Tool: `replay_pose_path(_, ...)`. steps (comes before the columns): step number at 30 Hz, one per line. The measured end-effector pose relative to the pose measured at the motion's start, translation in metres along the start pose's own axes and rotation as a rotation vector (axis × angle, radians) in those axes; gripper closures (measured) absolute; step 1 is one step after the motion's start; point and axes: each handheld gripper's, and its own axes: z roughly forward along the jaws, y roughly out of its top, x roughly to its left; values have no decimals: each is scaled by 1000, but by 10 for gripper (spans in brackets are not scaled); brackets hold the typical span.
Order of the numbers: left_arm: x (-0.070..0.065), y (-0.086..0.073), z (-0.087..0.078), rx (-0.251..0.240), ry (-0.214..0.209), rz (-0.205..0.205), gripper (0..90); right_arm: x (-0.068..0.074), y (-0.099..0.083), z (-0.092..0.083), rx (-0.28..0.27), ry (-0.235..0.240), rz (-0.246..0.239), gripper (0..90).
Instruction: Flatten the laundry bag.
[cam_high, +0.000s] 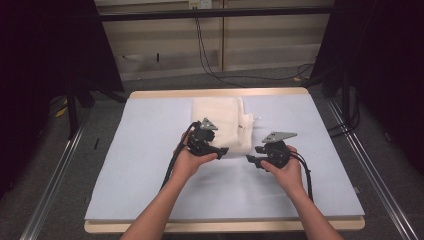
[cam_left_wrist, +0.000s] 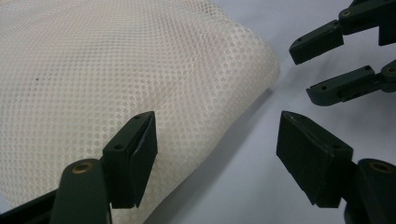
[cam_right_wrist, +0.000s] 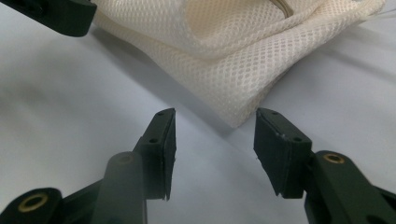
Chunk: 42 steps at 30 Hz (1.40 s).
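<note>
A folded cream mesh cloth (cam_high: 222, 122) lies on the pale blue desk (cam_high: 125, 170), and both tools sit at its near edge. The left tool (cam_high: 224, 150) is held in the left hand (cam_high: 189, 162) at the cloth's near side, its tip at the cloth's near border. In the left gripper view its jaws stand apart: one jaw rests over the mesh cloth (cam_left_wrist: 116, 84), the other hangs beyond the cloth's folded edge above bare desk (cam_left_wrist: 243, 186), so the edge of the cloth runs through the gap between them, and neither pad presses on the fabric. The right tool (cam_high: 250, 159), held in the right hand (cam_high: 287, 172), lies just beside the cloth's near corner, pointing toward the left tool and close to it; it shows in the left gripper view as the right tool (cam_left_wrist: 308, 70) with its jaws spread, off to the side of the cloth. In the right gripper view the jaws of the right tool (cam_right_wrist: 215, 140) are apart with only desk (cam_right_wrist: 70, 102) between them; the corner of the mesh cloth (cam_right_wrist: 243, 84) lies just ahead of the gap, near the tips but not touching them, and its layers gape open farther back. The left tool's jaw tip (cam_right_wrist: 60, 16) shows at the upper edge, just beside the cloth.
</note>
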Motion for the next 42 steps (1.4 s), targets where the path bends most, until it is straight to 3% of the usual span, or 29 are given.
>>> replay_pose_path(6, -3, 6, 5, 0, -12, 12, 302, -2, 2, 3, -3, 2, 0, 511)
replay_pose_path(16, -4, 10, 16, 9, -14, -2, 320, -4, 2, 7, -2, 6, 1, 533)
replay_pose_path(17, -3, 11, 17, 12, -29, 2, 326, -4, 3, 7, -2, 5, -2, 537)
replay_pose_path(21, -3, 14, 19, 41, -12, 28, 392, -3, 3, 8, -5, 9, 0, 540)
replay_pose_path(22, -3, 14, 20, 27, -8, 19, 419, -3, 3, 8, -3, 8, 0, 543)
replay_pose_path(32, 6, 14, 13, 25, 5, -3, 846, -5, 3, 7, -10, 12, -6, 651)
replay_pose_path(37, 9, 13, 9, 6, -14, -55, 899, -5, 3, 6, -18, 9, -8, 678)
replay_pose_path(39, 10, 14, 6, 21, -10, -57, 900, -5, 3, 6, -19, 10, -8, 687)
replay_pose_path(42, 11, 13, 4, 2, -20, -78, 900, -5, 3, 6, -17, 10, -12, 690)
